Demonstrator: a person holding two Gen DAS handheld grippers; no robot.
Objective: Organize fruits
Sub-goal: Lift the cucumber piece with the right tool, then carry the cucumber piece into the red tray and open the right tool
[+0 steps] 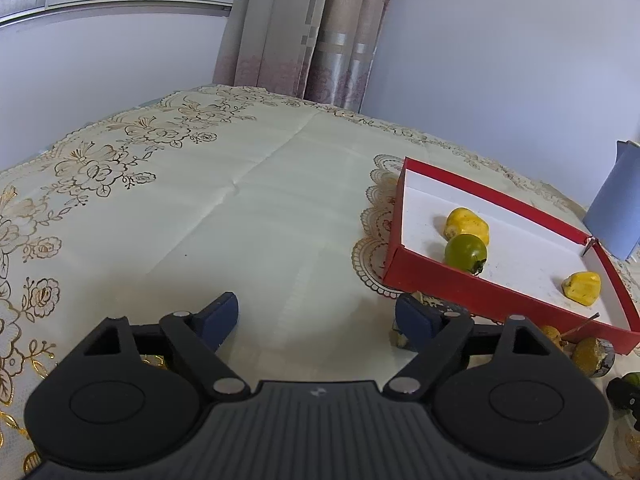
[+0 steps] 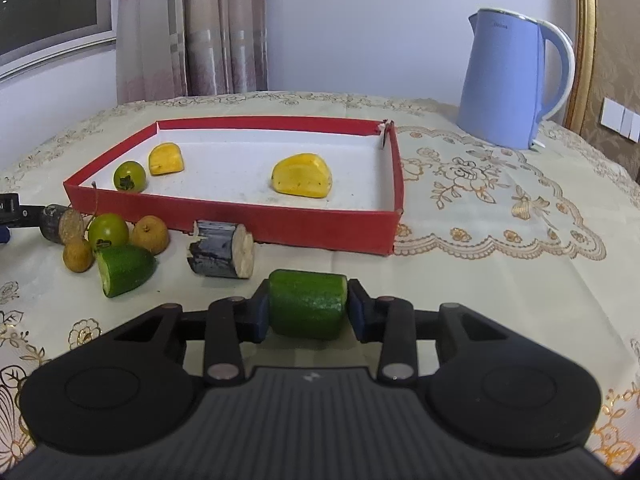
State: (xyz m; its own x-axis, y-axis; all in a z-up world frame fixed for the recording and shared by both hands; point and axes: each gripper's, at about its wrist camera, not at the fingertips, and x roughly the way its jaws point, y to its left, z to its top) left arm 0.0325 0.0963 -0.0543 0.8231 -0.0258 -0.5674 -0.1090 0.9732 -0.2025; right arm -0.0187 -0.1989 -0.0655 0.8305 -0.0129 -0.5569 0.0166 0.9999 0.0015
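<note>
Nearest in the right wrist view, the right gripper point(image 2: 307, 312) is clenched on a green cucumber chunk point(image 2: 307, 305), its blue pads pressing both cut ends; the chunk sits low over the cloth-covered bench point(image 2: 500, 280). To its right the cloth lies bare out to the scalloped lace border, giving open room on that side.

Just beyond the held chunk lies a dark-skinned log piece point(image 2: 222, 254) with a pale cut face, close to the near wall of the red box point(image 2: 240, 220). Left of it is a crowded cluster: a second cucumber piece point(image 2: 124, 270), two brown round fruits point(image 2: 150, 234) point(image 2: 77, 255), a green round fruit point(image 2: 108, 232) with a stem, and another dark stub point(image 2: 60, 224). These sit tight against the box's near left corner.

The box is shallow with a white floor. Inside it a green tomato point(image 2: 129, 176) rests by the left wall, touching or nearly touching a yellow piece point(image 2: 166, 159); a larger yellow piece point(image 2: 302, 176) lies well apart toward the middle. The right half of the floor is free. The far right corner of the box is torn.

In the left wrist view, the left gripper point(image 1: 316, 318) is released, jaws wide with nothing between them, over bare cloth left of the box.

Farthest back, a blue kettle point(image 2: 508, 80) stands near the bench's far right edge.
</note>
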